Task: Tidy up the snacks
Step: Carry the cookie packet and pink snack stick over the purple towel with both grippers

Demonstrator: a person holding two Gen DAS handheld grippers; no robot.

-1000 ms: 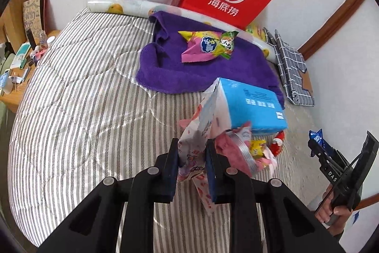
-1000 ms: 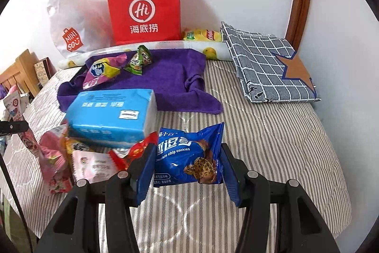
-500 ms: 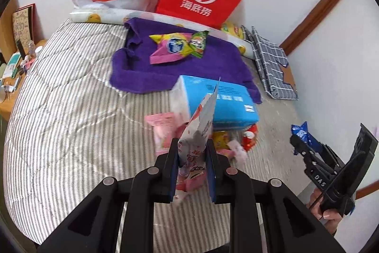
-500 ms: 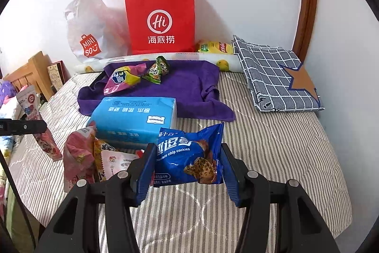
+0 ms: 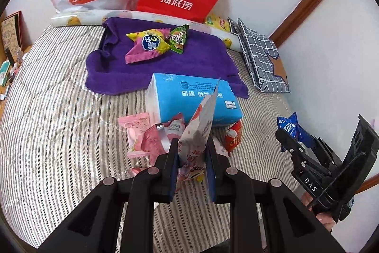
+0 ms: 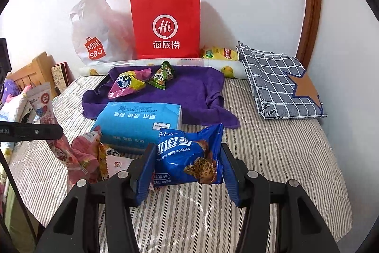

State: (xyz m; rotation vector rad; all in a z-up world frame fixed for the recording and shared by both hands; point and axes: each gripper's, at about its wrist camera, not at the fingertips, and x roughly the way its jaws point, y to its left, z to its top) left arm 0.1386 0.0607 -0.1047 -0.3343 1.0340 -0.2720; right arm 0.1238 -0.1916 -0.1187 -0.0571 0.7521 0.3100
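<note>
My left claw point(image 5: 191, 167) is clenched on a tall pink-and-white snack pouch point(image 5: 197, 134), gripped near its bottom so the long axis stands nearly upright between my fingers, the sealed top edge tipping toward the blue tissue pack point(image 5: 196, 98). The pouch hangs clear of the bed point(image 5: 54, 110), above the loose heap of pink packets point(image 5: 142, 134) it seems to belong with.

My right claw point(image 6: 187, 172) is grasping a blue chocolate chip cookie bag point(image 6: 189, 158) across its width, the bag lying broadside to me with its long axis running from finger to finger; it too is lifted off the stripes.

What the coming move turns on, as I judge it: the purple towel point(image 5: 165, 68) lies straight ahead of both claws, beyond the tissue pack, and two snacks (a yellow-and-purple bag point(image 5: 146, 46) and a small green packet point(image 5: 177, 39)) already rest on it, touching. If that towel is the gathering place, each load must travel forward over the tissue pack. From the right wrist view the towel's bare near side looks the easier reach for the cookie bag; my left has the open corner by the towel's folded edge.

The pouch is thin and floppy, printed with cartoon figures; the cookie bag is puffed and glossy.
</note>
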